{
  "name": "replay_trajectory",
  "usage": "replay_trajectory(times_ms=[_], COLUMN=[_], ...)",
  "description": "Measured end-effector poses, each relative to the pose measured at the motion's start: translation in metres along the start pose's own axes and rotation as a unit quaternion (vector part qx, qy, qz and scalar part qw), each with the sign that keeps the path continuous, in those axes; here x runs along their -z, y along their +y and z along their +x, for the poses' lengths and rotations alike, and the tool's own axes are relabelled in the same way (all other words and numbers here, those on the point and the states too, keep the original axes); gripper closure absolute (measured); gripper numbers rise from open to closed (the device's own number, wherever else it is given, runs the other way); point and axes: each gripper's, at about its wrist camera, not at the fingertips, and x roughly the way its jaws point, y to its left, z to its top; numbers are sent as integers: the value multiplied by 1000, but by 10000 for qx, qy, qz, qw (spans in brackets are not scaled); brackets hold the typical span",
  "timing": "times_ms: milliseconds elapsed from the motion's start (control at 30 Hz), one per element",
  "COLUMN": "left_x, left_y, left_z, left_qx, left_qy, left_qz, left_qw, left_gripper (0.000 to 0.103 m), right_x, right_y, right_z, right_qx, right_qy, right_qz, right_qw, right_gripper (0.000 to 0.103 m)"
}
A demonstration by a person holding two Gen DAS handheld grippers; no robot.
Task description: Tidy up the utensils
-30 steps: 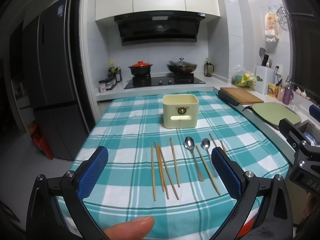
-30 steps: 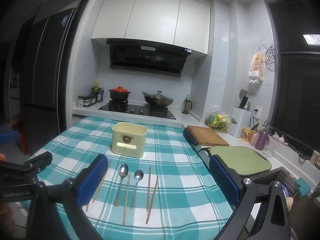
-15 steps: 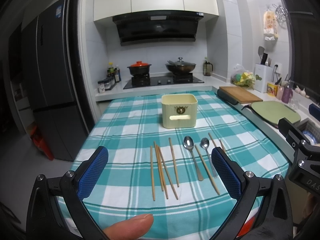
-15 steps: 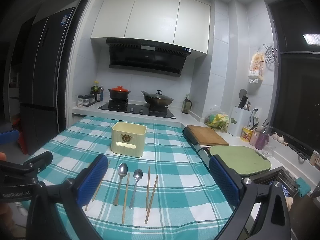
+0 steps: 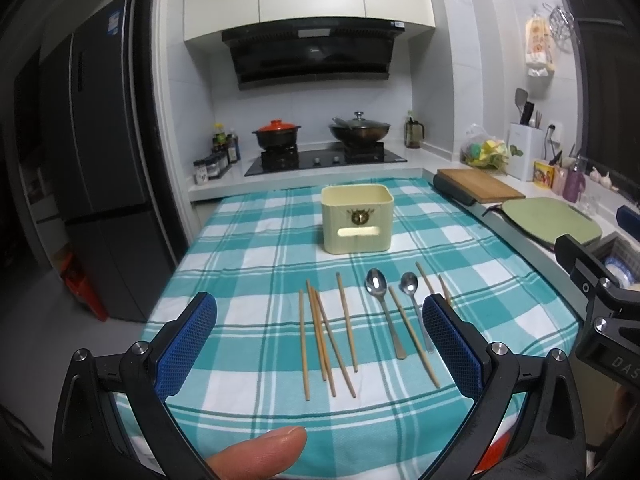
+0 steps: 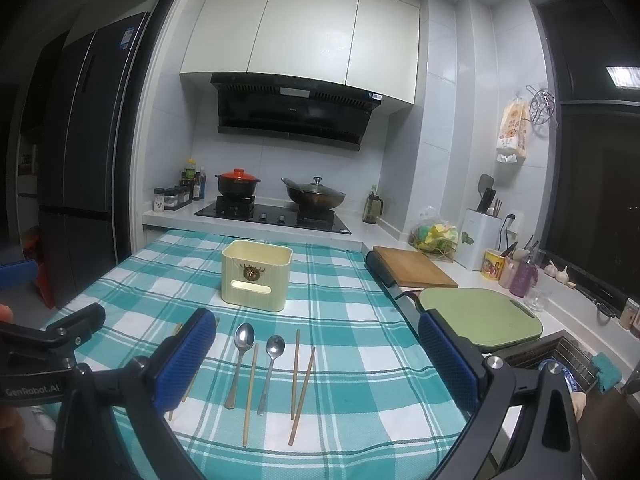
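Observation:
Several wooden chopsticks (image 5: 325, 340) and two metal spoons, a larger spoon (image 5: 380, 304) and a smaller spoon (image 5: 412, 300), lie in a row on the teal checked tablecloth (image 5: 248, 256). A cream utensil holder box (image 5: 357, 218) stands upright behind them. My left gripper (image 5: 320, 346) is open and empty, hovering near the front edge above the chopsticks. My right gripper (image 6: 316, 360) is open and empty, over the spoons (image 6: 242, 354) and the right chopsticks (image 6: 298, 372). The box also shows in the right wrist view (image 6: 257, 276).
A stove with a red-lidded pot (image 5: 277, 134) and a wok (image 5: 359, 130) is at the back. A wooden board (image 5: 478, 186) and a green cutting board (image 5: 550, 220) lie on the counter at right, near a sink (image 6: 560, 364). A fridge (image 5: 96, 160) stands left.
Both grippers have shifted only slightly; the view has tilted up a little. Both stay open and nothing on the table has moved.

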Motion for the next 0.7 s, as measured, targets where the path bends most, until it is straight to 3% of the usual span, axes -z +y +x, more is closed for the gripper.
replay_trajectory(times_ms=[700], left_x=[-3], left_y=[-6], left_z=[9], left_qx=[-32], left_qy=[105], left_qz=[50], left_qw=[9999], left_gripper=[0], right_x=[2], right_y=[-3], right_z=[8], right_qx=[7], right_qy=[107], right_qz=[-35], right_qw=[9999], right_gripper=[0])
